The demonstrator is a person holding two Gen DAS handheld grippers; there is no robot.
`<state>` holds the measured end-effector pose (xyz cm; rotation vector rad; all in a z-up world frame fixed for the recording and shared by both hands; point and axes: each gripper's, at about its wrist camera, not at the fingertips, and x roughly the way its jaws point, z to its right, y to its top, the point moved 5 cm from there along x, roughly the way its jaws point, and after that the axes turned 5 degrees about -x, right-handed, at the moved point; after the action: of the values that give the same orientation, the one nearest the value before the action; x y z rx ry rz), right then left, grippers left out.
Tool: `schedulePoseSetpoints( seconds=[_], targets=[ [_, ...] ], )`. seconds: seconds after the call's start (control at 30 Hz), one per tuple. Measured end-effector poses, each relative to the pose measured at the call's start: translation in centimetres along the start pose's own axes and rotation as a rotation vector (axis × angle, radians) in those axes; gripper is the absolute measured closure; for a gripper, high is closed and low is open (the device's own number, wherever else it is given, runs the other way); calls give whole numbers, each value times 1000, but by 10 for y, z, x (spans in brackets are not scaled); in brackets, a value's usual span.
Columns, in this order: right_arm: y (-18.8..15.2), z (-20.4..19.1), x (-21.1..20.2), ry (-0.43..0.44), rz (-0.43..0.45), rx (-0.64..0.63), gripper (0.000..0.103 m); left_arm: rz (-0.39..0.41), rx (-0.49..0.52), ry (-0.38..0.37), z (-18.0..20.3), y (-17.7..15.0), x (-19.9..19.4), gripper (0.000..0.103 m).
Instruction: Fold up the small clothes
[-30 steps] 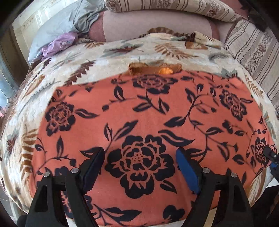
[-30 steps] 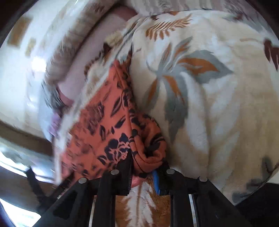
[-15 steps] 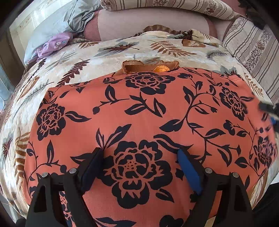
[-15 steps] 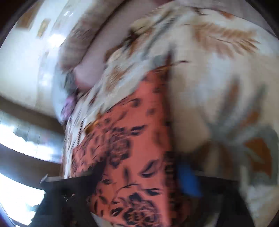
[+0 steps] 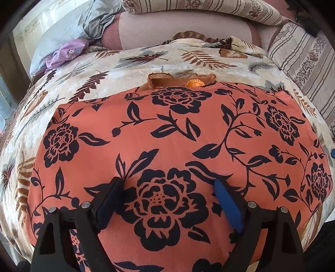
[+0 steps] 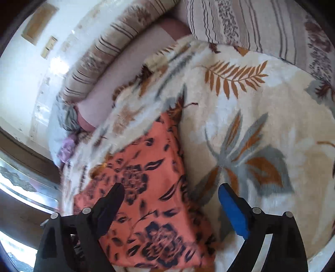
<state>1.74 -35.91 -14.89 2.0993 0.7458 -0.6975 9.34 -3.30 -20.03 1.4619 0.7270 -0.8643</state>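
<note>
While both claws stand apart and grip nothing, the left claw (image 5: 167,188) hovers low in the frame over the orange floral garment (image 5: 178,142), which lies spread flat across the leaf-print blanket (image 5: 129,69) on the bed. Seen from the right claw (image 6: 170,194), the garment (image 6: 150,188) fills the lower left. Beyond, a brown frilled cloth (image 5: 167,80) peeks out at the garment's far edge; striped pillows (image 5: 209,8) line the top.
</note>
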Motion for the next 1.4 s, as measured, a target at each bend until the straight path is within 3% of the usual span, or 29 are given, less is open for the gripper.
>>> schedulePoseSetpoints(
  seconds=[0.13,0.2,0.3,0.43,0.57,0.6,0.63,0.7,0.87,0.9,0.97,1.03,1.07,1.1,1.13,1.23,1.27,1.3,1.33,1.4],
  targets=[
    [-43,-10,-32,156,24,126,10,2,-1,-2,0,-1,0,13],
    [-79,-13,-32,206,-20,174,10,2,0,-2,-1,0,0,13],
    [-113,-7,0,211,-137,247,10,1,2,-2,0,-1,0,12],
    [-94,-7,7,289,-73,312,11,-15,0,-7,-1,0,0,12],
    [-85,3,23,279,-81,385,13,-13,-4,-1,0,0,1,12],
    [-84,0,20,272,-74,363,24,-13,-4,-2,0,0,1,12],
    [-82,-3,17,258,-68,330,52,-12,-3,0,0,0,1,12],
    [-75,-5,17,233,-72,289,83,-9,0,3,0,0,2,12],
    [-62,-19,-25,133,77,123,83,-6,3,3,0,0,2,12],
    [-64,-18,-24,114,75,112,83,-5,3,5,1,-1,2,12],
    [-76,-3,-4,86,-18,167,76,-5,3,7,1,-1,2,11],
    [-88,10,10,147,-88,280,66,-9,2,3,0,0,2,11],
    [-87,10,11,178,-69,301,55,-11,2,1,0,0,1,11],
    [-84,7,8,213,-49,311,28,-12,3,2,0,0,1,11],
    [-79,3,3,239,-24,309,10,-14,1,3,0,0,0,11],
    [-68,-7,2,249,0,285,9,-16,-19,1,-2,1,-9,12],
    [-66,-8,11,253,-28,291,11,2,-20,-4,-2,2,-15,12],
    [-65,-5,20,245,-45,299,20,20,-19,-8,-1,1,-19,12],
    [-63,-2,29,229,-51,304,49,31,-14,-8,0,0,-22,12],
    [-64,-2,36,194,-83,300,83,-1,28,12,3,-9,-10,11]
  ],
)
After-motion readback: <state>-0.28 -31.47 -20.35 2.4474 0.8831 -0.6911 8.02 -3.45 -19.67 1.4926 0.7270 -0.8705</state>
